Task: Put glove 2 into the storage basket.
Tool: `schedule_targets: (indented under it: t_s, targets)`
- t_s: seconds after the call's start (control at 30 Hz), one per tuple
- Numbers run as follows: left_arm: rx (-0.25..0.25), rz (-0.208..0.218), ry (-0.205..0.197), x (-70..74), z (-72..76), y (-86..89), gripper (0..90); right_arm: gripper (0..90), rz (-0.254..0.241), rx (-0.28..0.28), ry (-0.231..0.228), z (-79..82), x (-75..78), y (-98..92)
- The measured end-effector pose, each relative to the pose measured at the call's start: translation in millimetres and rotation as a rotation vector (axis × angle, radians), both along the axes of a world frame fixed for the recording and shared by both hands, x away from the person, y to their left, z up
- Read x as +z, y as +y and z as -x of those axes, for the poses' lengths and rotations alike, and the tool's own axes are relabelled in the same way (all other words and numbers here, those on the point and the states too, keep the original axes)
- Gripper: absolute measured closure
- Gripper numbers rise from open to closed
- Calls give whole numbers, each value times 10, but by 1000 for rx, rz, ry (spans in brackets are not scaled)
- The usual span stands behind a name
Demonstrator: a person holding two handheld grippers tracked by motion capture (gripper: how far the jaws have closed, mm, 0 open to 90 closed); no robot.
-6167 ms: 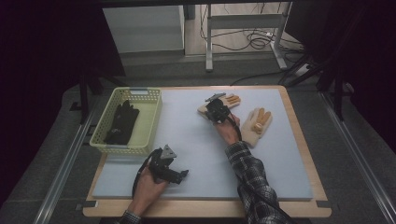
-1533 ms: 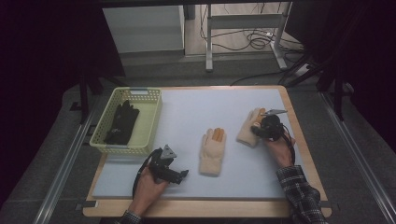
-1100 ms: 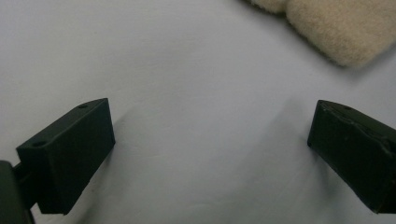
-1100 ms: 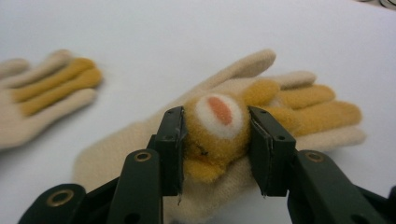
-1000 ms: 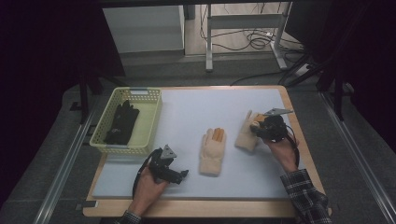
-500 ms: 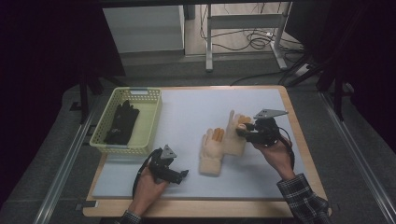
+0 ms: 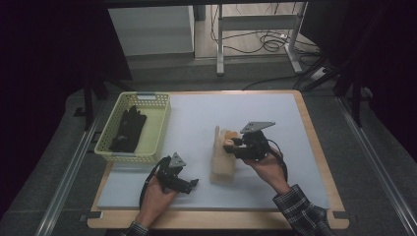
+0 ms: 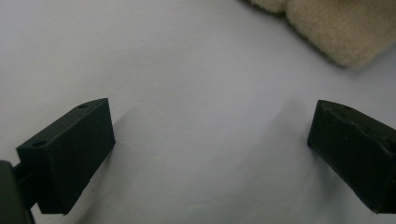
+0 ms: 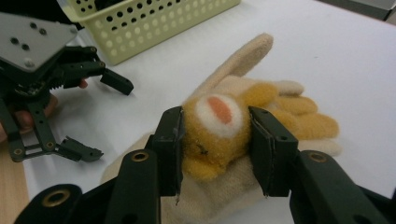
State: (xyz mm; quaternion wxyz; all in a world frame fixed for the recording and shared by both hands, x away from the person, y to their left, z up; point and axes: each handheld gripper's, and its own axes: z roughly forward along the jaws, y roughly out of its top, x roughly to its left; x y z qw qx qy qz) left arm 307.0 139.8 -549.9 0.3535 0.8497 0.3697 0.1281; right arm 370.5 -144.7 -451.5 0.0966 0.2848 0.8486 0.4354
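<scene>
A: Quick pass. Your right gripper (image 9: pixel 215 140) is clamped on a fuzzy yellow-orange glove (image 9: pixel 219 128) with a white-and-orange patch, jaws pressed into both sides of the bunched fabric.

B: Where is that glove sitting?

A: On top of a cream fleece glove (image 9: pixel 243 186) lying flat on the pale blue-white table mat (image 9: pixel 327 56). In the high view the two gloves (image 7: pixel 222 156) stack near the mat's middle, your right gripper (image 7: pixel 235 146) at their right edge, grey three-cornered plate up.

B: And my left one?

A: Your left gripper (image 8: pixel 210 154) is spread wide, nothing between the jaws, just bare mat. Tips low over the mat; can't tell if they touch it. A cream fleece edge (image 8: pixel 336 28) sits at the top right of the left gripper view, apart from the jaws.

B: High view position?

A: Left gripper (image 7: pixel 189 183) near the mat's front edge, left of the gloves, your hand (image 7: pixel 156 194) behind it. Right gripper view also catches it (image 9: pixel 93 116), jaws apart.

B: Anything else?

A: Pale yellow perforated plastic basket (image 7: pixel 160 123) at the mat's left side, with a black glove (image 7: pixel 129 129) lying inside. Basket wall (image 9: pixel 154 23) shows at the top of the right gripper view. Wooden tabletop (image 7: pixel 314 147) borders the mat. Your right sleeve is plaid (image 7: pixel 302 214).
</scene>
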Motion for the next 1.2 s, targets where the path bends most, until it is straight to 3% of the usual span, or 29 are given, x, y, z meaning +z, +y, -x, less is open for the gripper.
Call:
schedule_targets:
  t_s: [0.17,0.33,0.5,0.6,0.77,0.93,1.0,1.2]
  targets:
    - [-2,-2,-2,0,-2,1,7,565,32,6,12,10,-178,97]
    - [-2,-1,-2,0,-2,1,7,531,100,-3,-26,40,-331,119]
    - [-3,-3,-1,1,-2,2,7,471,164,8,-32,58,-460,131]
    - [-2,-3,-1,0,-1,1,7,442,154,6,-12,59,-539,122]
    - [-3,-2,-1,0,-2,2,7,392,151,13,-11,40,-439,74]
    - [0,0,0,-1,0,0,7,378,114,-10,-20,28,-283,-66]
    - [-2,-1,-1,0,-2,1,7,400,104,-20,-6,26,-275,-127]
    - [-4,-3,-2,1,-3,2,7,675,119,-31,36,60,-395,-309]
